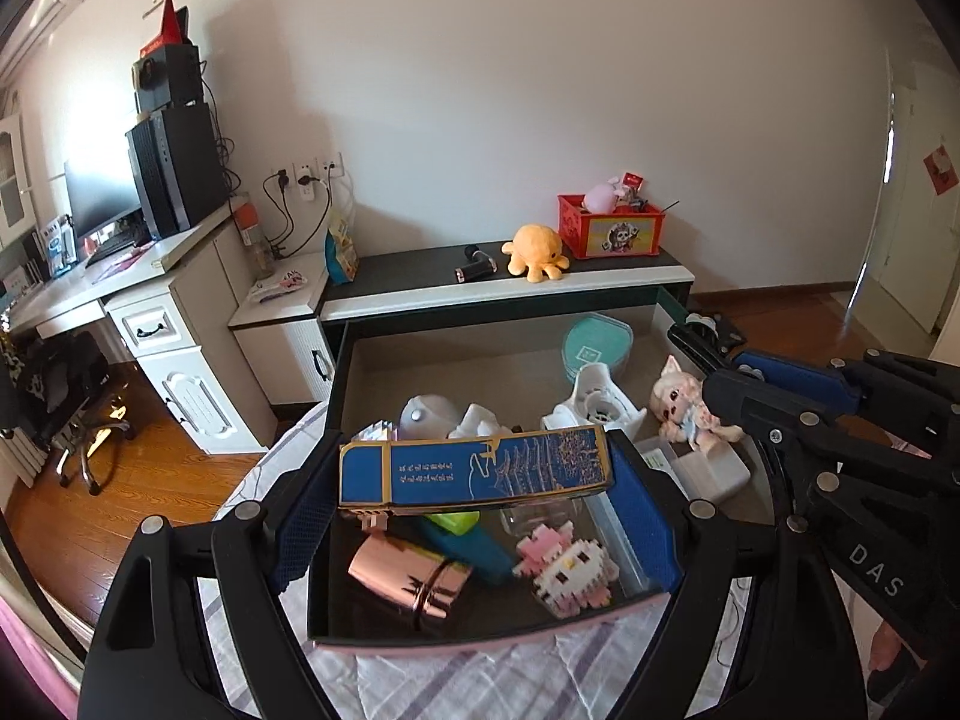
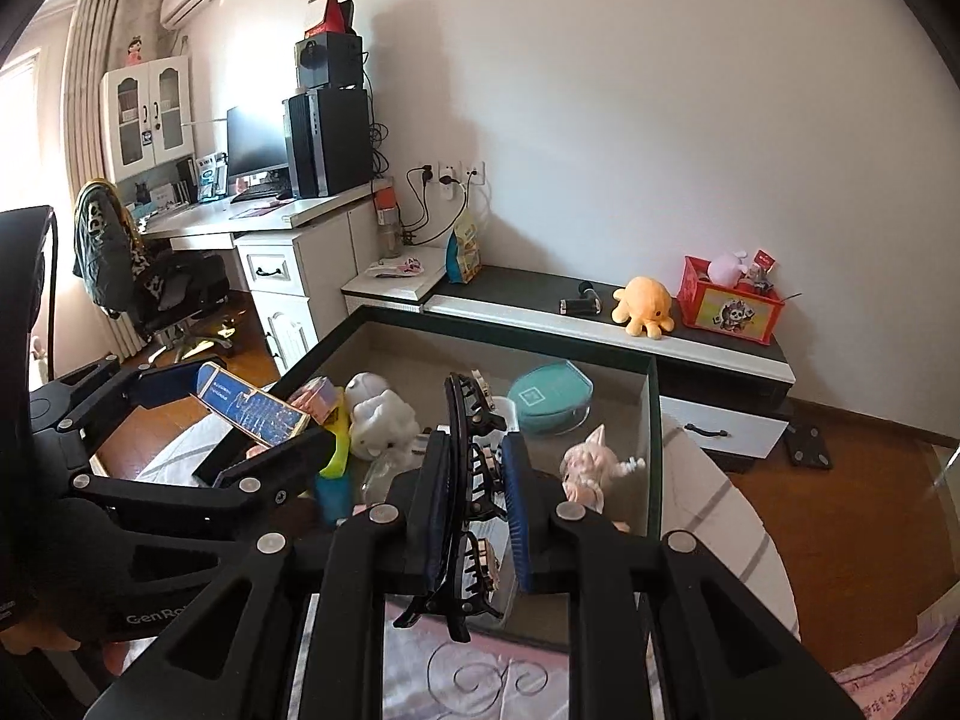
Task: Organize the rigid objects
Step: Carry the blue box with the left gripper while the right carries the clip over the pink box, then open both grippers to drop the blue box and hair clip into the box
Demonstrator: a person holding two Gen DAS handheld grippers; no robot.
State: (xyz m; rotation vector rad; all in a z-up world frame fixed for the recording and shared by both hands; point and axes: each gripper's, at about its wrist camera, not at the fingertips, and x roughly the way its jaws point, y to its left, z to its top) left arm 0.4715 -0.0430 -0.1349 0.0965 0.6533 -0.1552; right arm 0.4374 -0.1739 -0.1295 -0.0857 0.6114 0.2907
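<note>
Indoors, white wall (image 1: 510, 90), wooden floor (image 1: 114, 480), dark-topped cabinet (image 1: 420, 270)

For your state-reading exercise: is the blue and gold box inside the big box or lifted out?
Lifted out: the left hand-held gripper clamps the blue and gold box by its ends, above the big box.

Left gripper (image 1: 477, 474) fingers (image 1: 645, 516) clamping blue box (image 1: 477, 471), above open storage box (image 1: 432, 630), right gripper (image 1: 780, 387) beside, grip unclear

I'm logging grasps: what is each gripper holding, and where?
Left tongs clamp the blue box by its two short ends. Right tongs pinch the black hair claw across its sides.
</note>
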